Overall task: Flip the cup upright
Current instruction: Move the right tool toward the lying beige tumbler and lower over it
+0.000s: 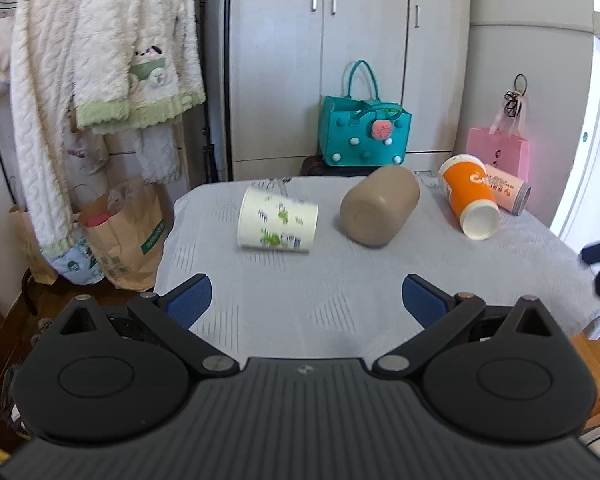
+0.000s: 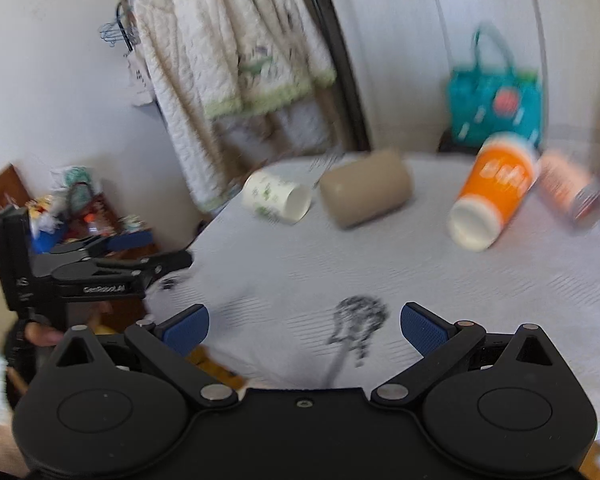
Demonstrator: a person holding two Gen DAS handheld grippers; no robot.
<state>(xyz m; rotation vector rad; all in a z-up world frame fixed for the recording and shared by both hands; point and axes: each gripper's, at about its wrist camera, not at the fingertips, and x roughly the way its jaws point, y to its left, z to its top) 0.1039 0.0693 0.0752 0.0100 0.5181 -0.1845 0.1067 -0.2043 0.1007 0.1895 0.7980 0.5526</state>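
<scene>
Cups lie tipped across the far half of the table: the white-and-green paper cup and orange paper cup look light and crushable, so pinch mid-wall gently; left gripper and right gripper jaws gape wide, empty.

1. Left wrist view: sits low at the near edge of the counter, facing straight across it toward the wardrobe. Own jaws fill the bottom of frame.
2. Right wrist view: also at the near edge, set further right, angled left across the counter. Blurred.
3. Shared: white-green cup, tan cup, orange cup, teal bag, hanging robe.
4. Right view catches the left gripper at its left edge.
</scene>
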